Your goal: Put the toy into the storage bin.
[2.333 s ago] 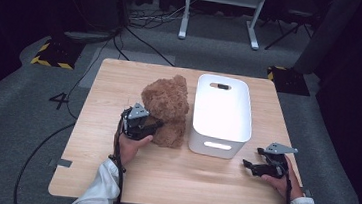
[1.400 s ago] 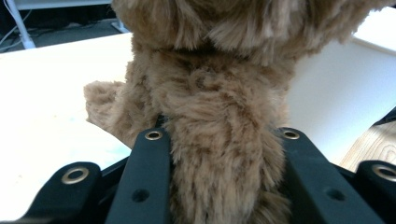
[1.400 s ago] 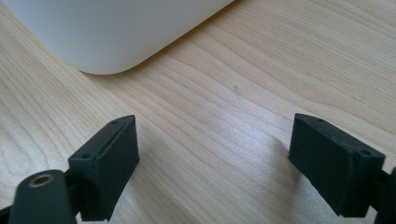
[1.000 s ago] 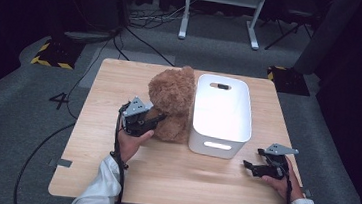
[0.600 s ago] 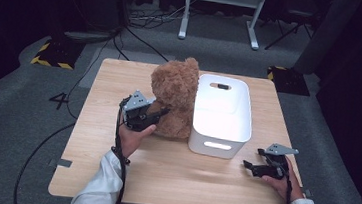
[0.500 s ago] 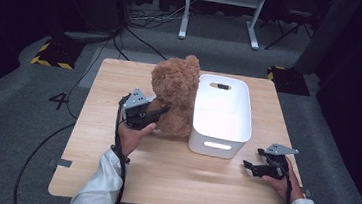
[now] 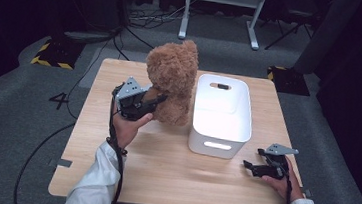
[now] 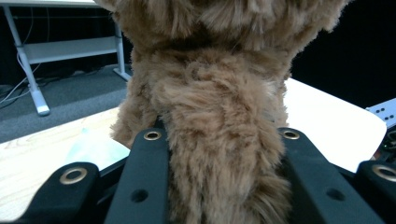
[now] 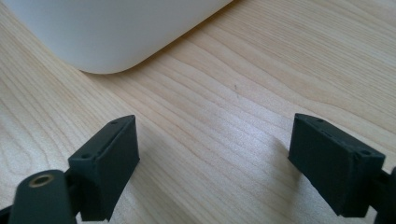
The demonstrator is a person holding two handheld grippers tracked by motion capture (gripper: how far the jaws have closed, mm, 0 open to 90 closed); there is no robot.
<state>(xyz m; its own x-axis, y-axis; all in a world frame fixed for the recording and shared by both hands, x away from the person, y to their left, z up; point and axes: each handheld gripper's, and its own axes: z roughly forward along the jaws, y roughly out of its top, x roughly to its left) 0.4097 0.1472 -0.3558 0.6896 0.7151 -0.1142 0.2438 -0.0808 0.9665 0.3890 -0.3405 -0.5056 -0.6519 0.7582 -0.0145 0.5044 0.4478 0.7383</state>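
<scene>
Brown plush teddy bear (image 7: 172, 81) sits clamped in my left gripper (image 7: 144, 104); my right gripper (image 7: 258, 167) gapes empty beside the white bin (image 7: 222, 111).

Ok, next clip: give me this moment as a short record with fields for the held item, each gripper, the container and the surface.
held item: brown teddy bear, upright, beside the bin's left wall
left gripper: shut on the bear; its jaws press into the fur on both sides in the left gripper view
right gripper: open, nothing between its jaws, low over the table near the bin's near right corner
container: white bin, nothing visible inside, cut-out handles at the near and far ends
surface: wooden table
</scene>
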